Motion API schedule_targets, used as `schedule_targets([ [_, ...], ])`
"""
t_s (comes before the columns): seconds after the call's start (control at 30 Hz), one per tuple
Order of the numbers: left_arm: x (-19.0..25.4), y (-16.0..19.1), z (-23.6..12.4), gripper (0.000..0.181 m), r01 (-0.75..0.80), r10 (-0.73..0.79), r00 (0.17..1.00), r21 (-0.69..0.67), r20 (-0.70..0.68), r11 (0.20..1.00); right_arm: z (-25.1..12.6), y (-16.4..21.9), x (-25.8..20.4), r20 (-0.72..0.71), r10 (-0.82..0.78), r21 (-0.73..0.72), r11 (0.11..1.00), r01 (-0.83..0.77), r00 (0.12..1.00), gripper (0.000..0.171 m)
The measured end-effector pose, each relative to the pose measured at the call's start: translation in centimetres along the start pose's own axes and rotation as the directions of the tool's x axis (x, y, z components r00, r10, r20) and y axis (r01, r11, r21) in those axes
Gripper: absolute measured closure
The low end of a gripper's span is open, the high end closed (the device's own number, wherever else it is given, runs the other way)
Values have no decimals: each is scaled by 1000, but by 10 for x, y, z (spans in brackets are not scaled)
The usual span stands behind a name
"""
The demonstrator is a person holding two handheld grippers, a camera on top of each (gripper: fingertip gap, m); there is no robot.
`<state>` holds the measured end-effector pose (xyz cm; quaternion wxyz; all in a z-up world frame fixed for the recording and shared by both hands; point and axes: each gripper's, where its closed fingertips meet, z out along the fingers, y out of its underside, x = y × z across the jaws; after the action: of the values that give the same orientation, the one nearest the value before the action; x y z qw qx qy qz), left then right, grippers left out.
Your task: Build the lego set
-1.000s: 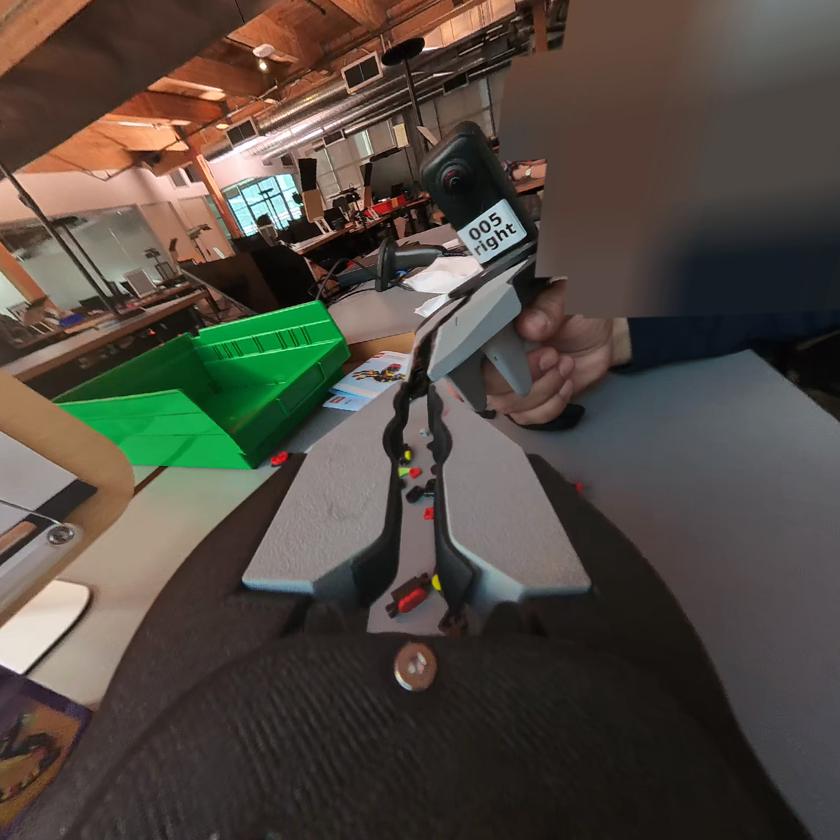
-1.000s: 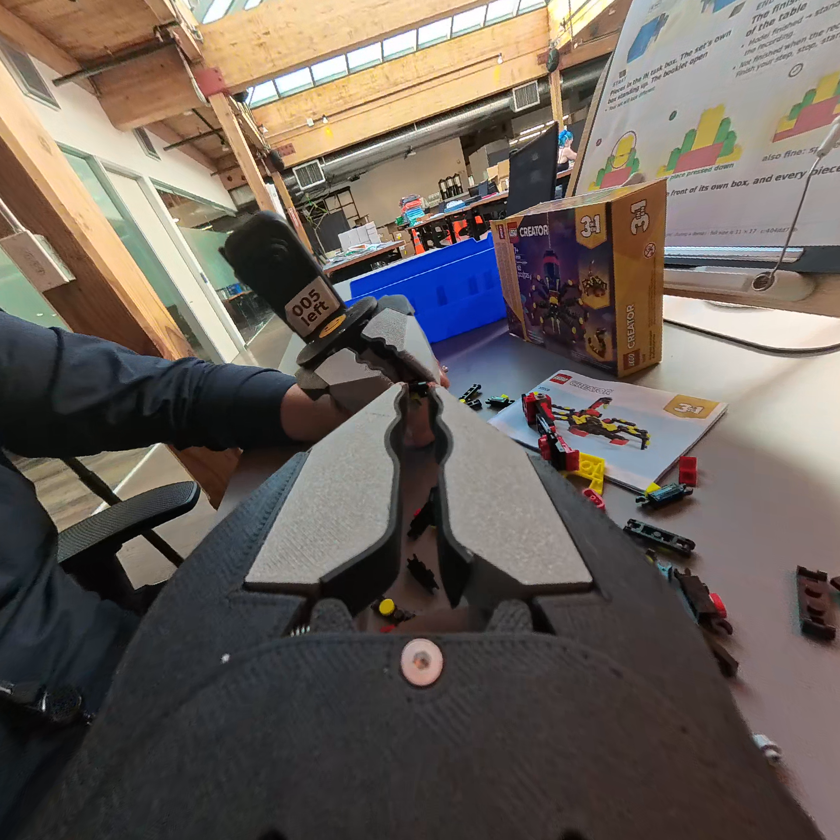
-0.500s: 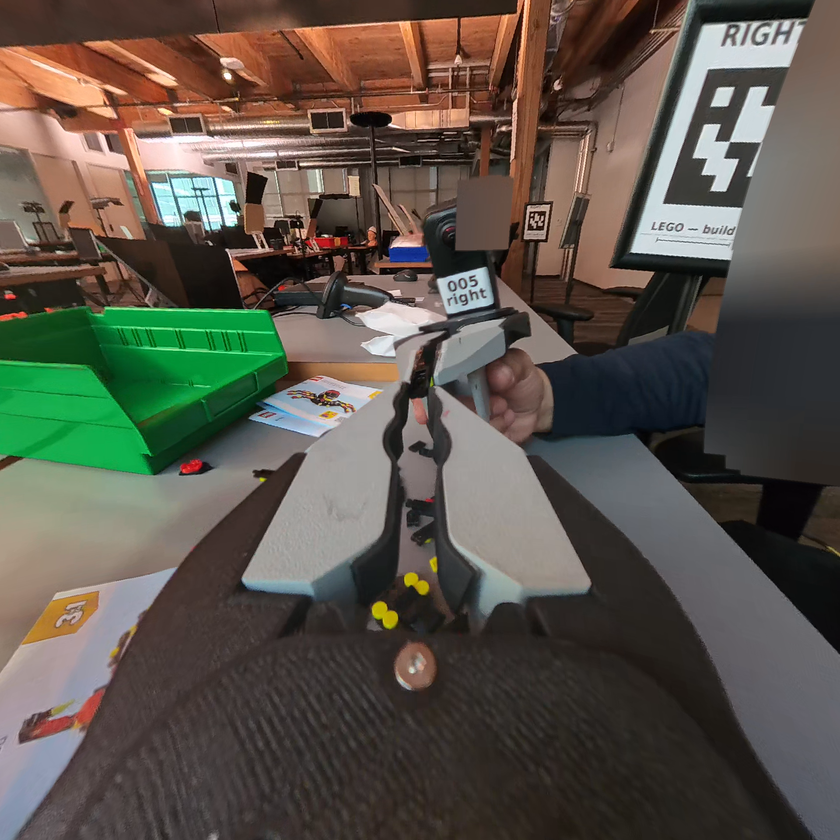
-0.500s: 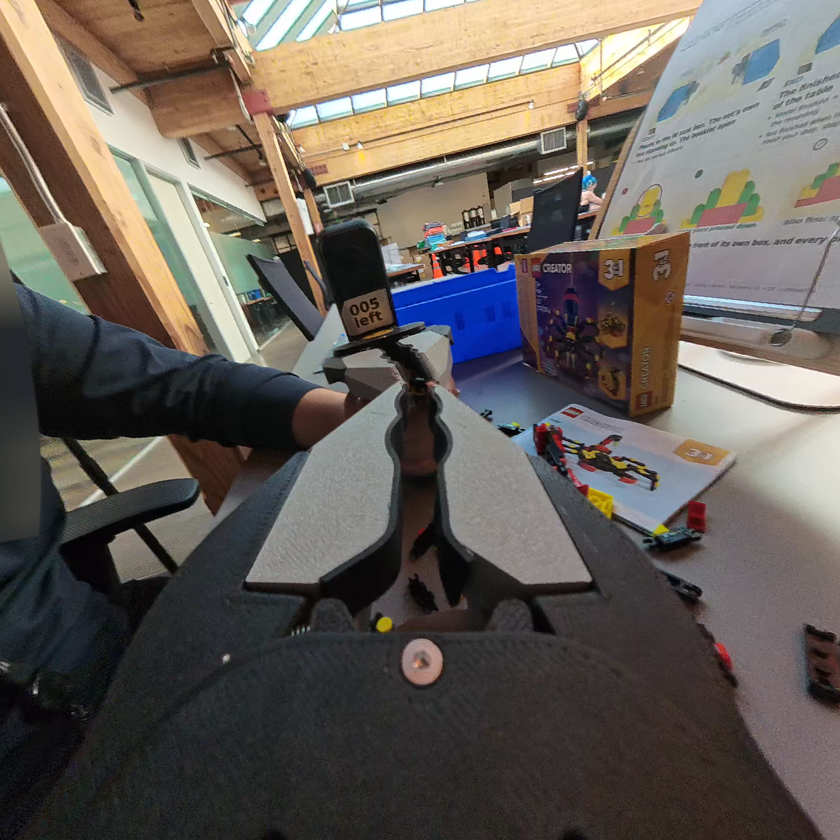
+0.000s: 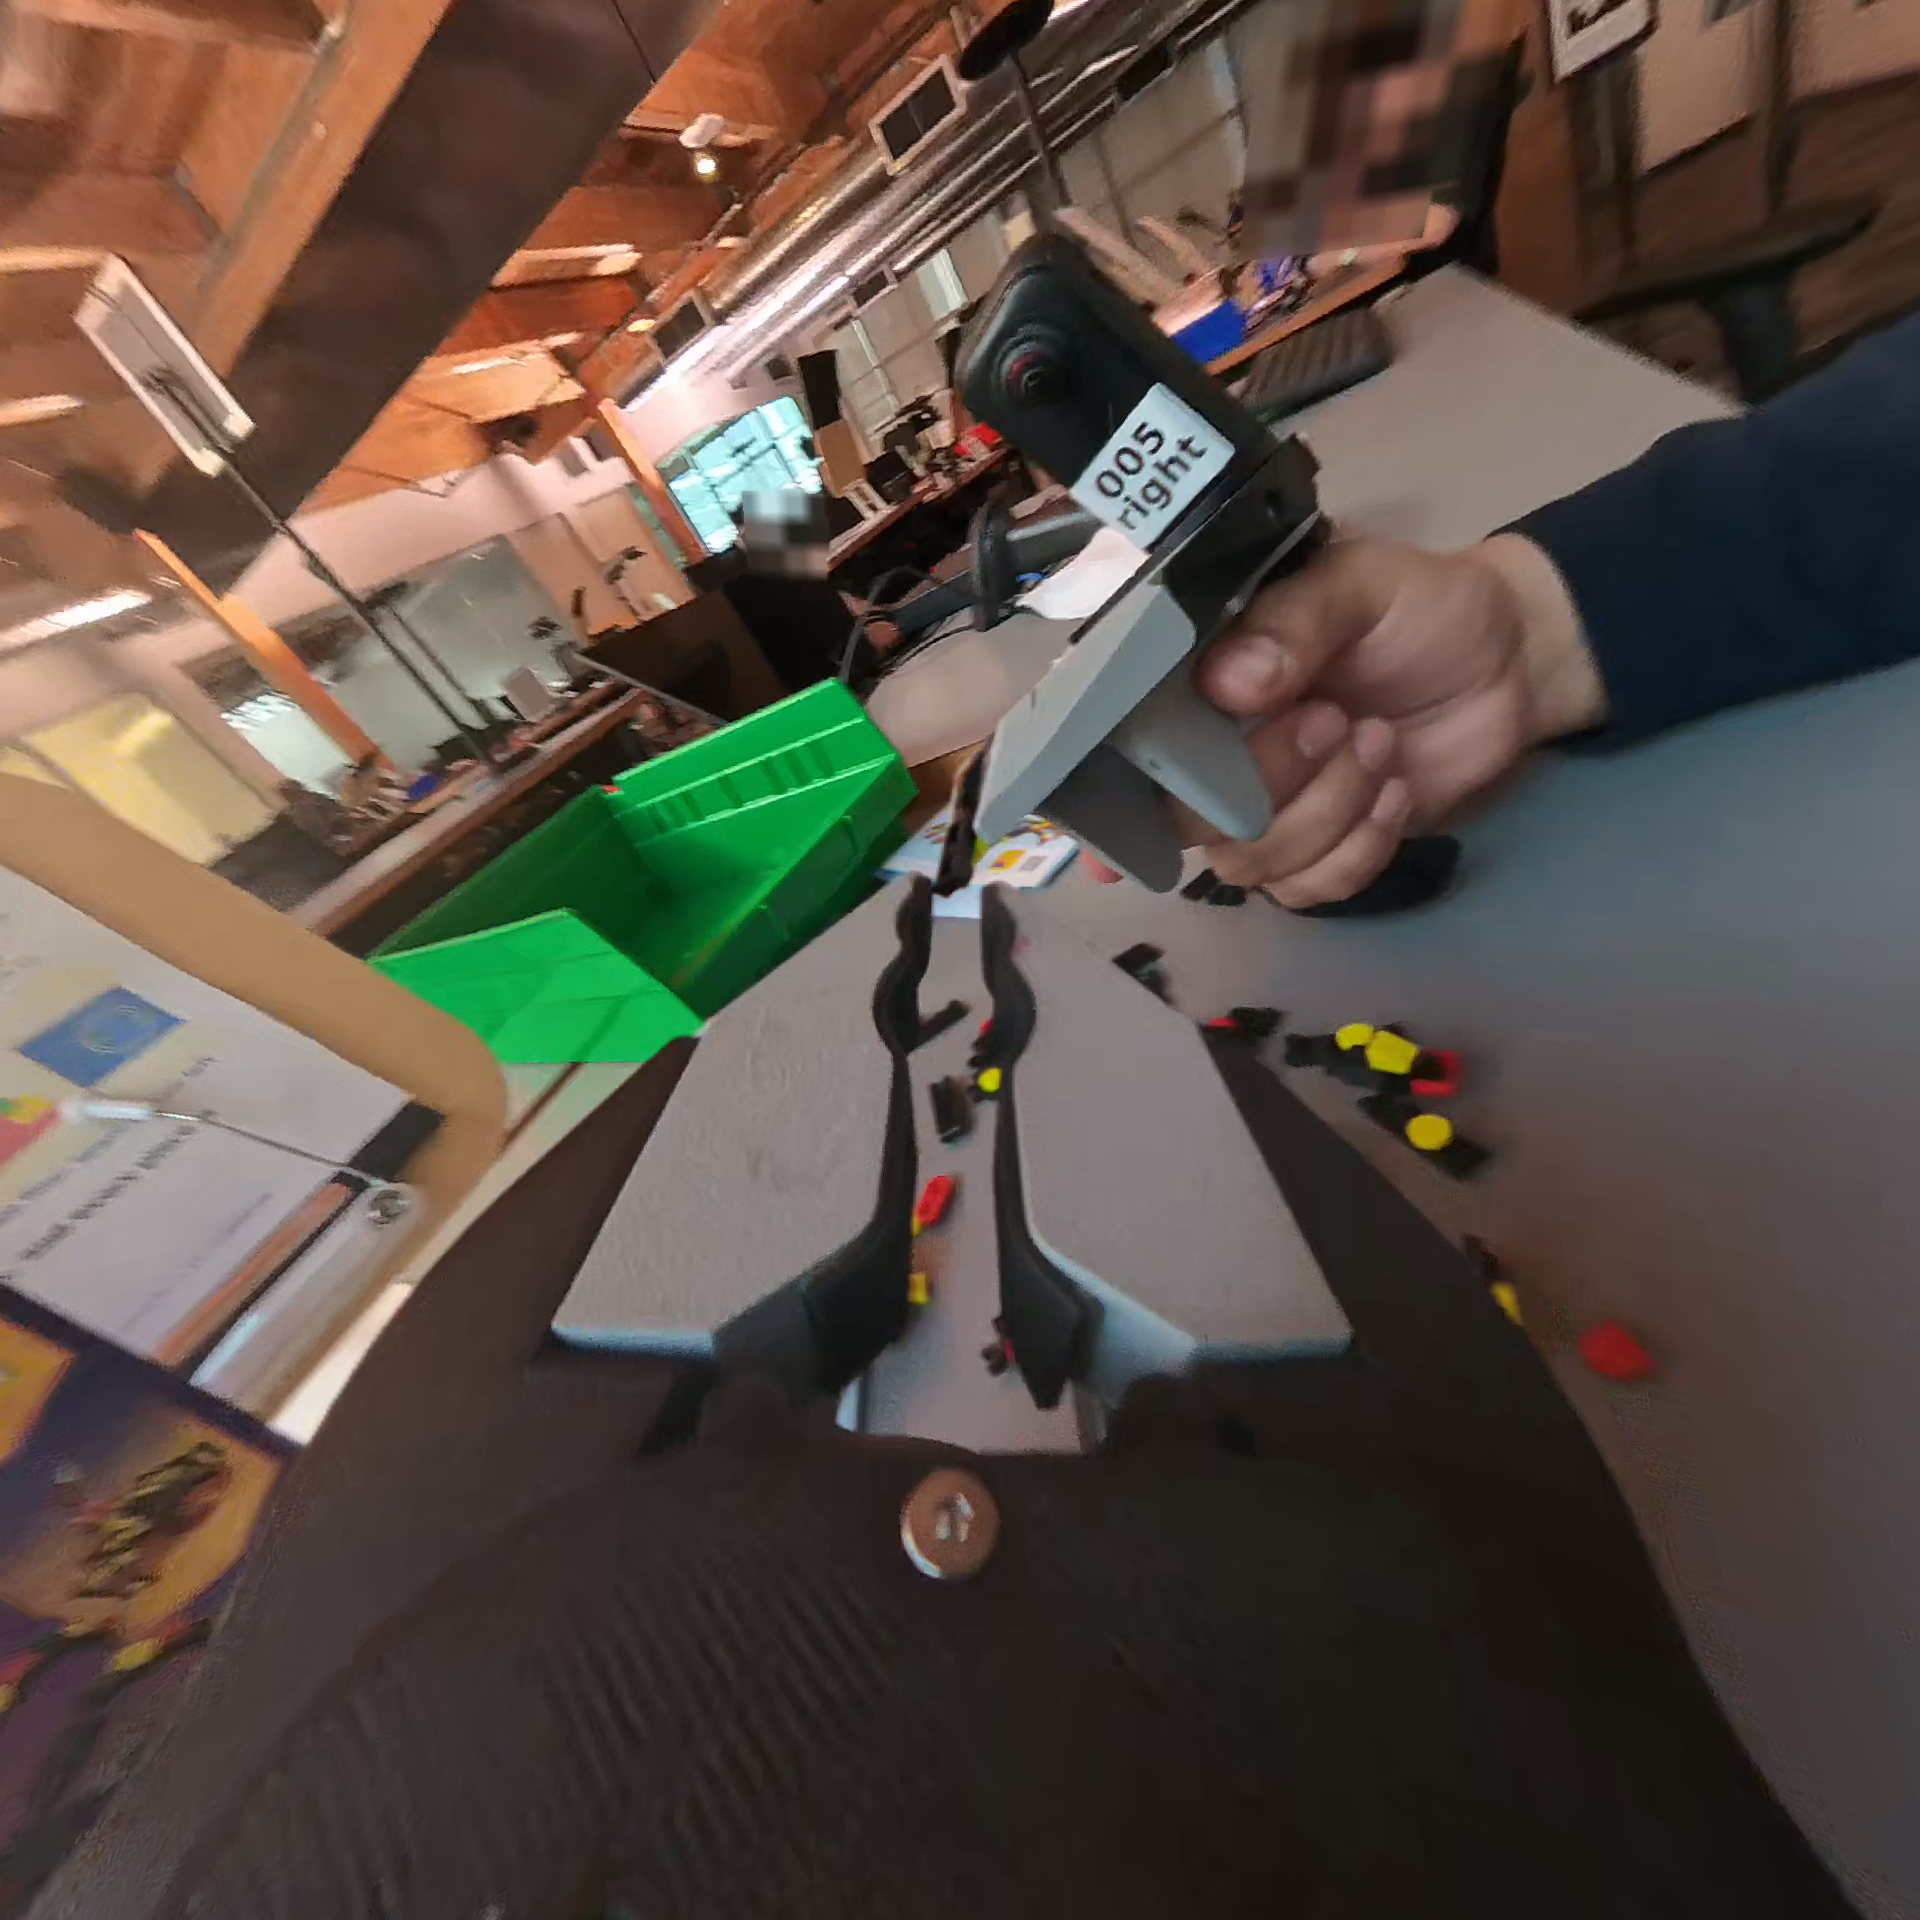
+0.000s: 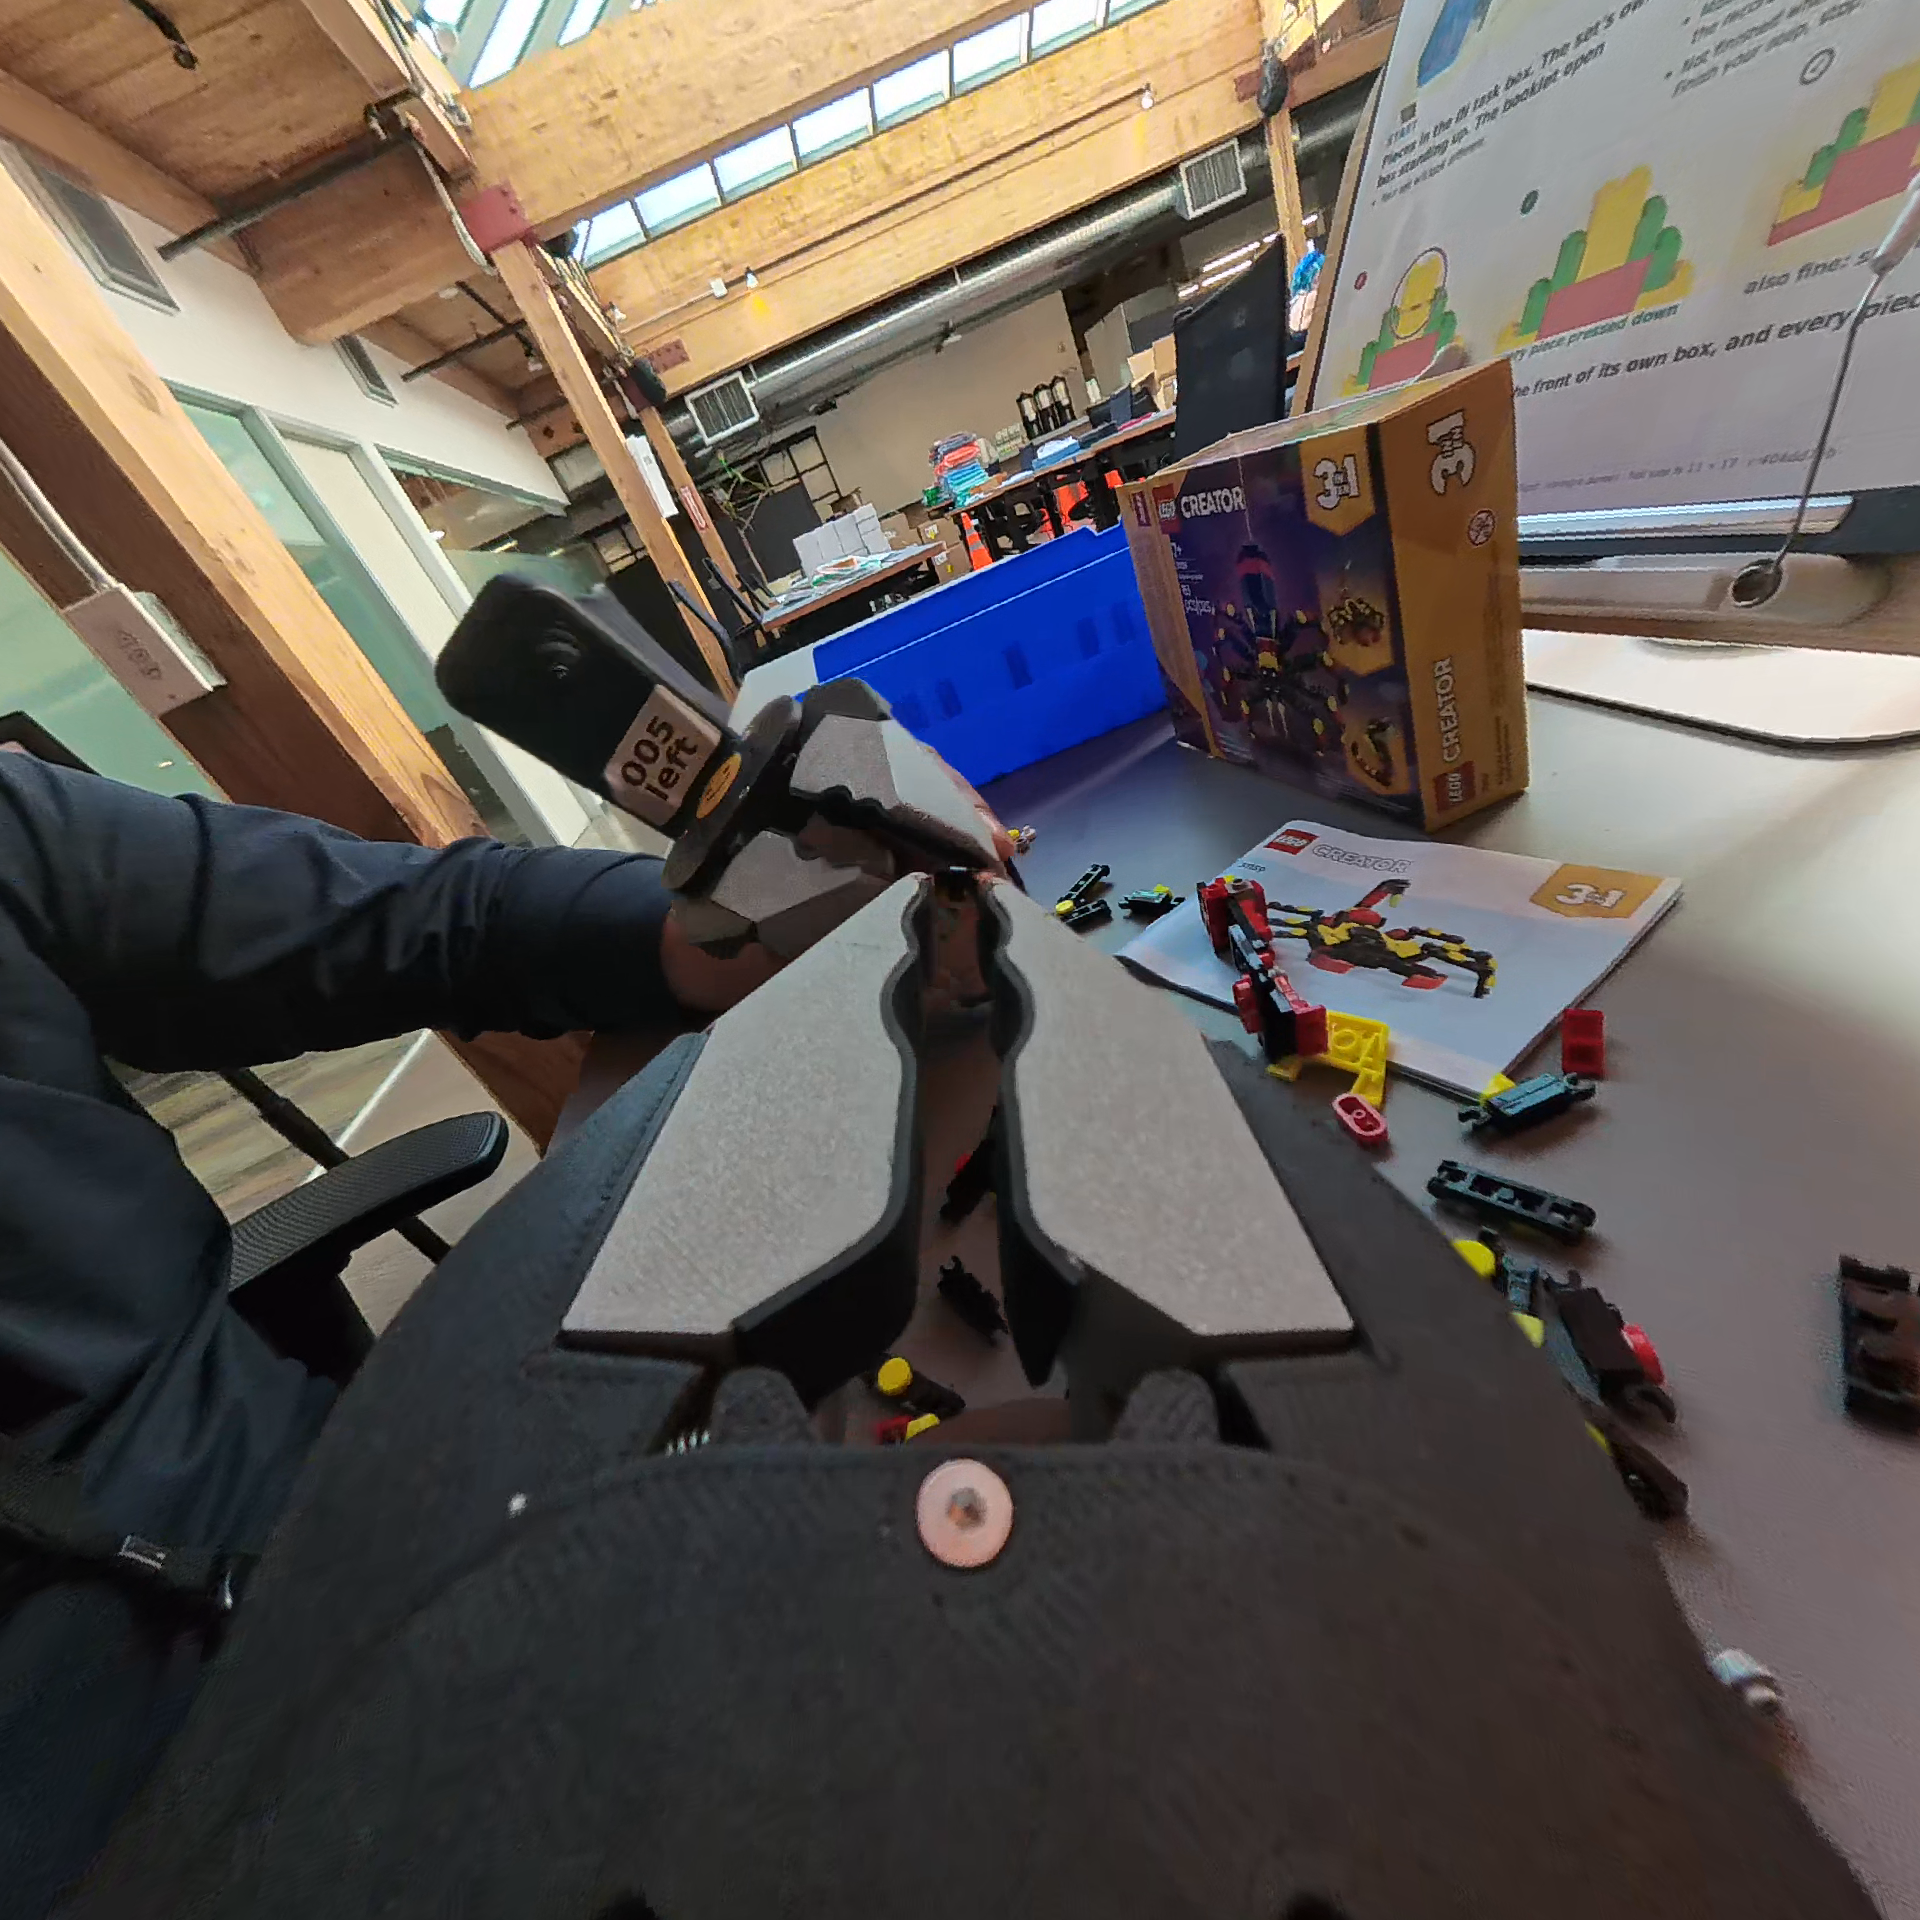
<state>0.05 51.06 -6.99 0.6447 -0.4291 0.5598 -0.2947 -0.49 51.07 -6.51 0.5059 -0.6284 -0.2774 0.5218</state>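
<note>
The left tongs [image 5: 953, 902] hang over the grey worktop [image 5: 1662, 1039] with a narrow gap between their black pads, and nothing shows in that gap. The right tongs [image 6: 958, 891] meet them tip to tip; whether these clamp a piece I cannot tell, since the dark tips overlap there. Each tool carries a small printed sticker on its camera mount.

Loose black, yellow and red lego pieces [image 5: 1382, 1055] lie scattered on the worktop under and beside both tools. A partly built red, black and yellow lego model [image 6: 1273, 997] rests on the near corner of a printed instruction booklet [image 6: 1455, 904]. Behind it stands the purple and yellow lego box [image 6: 1351, 623], branded on its faces. Farther off are a blue plastic bin [image 6: 997, 665], a green plastic bin [image 5: 727, 862] and a white illustrated instruction board [image 6: 1621, 208].
</note>
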Motion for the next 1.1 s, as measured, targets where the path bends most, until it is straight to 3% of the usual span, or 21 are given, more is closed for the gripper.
schedule_targets([
  [0.17,-1,3,0,176,-150,151,987,-38,48,988,1,2,0,9,30,-13,999,-30,1000,167],
  [0.47,-2,7,3,181,-227,233,970,-84,70,970,3,4,0,38,113,-5,994,-113,993,167],
  [0.8,-7,25,12,181,-112,121,991,-152,51,982,2,6,19,-44,167,0,986,-167,985,167],
  [1.1,-11,29,13,181,-111,128,988,-178,87,978,5,5,24,-98,127,0,992,-127,987,166],
])
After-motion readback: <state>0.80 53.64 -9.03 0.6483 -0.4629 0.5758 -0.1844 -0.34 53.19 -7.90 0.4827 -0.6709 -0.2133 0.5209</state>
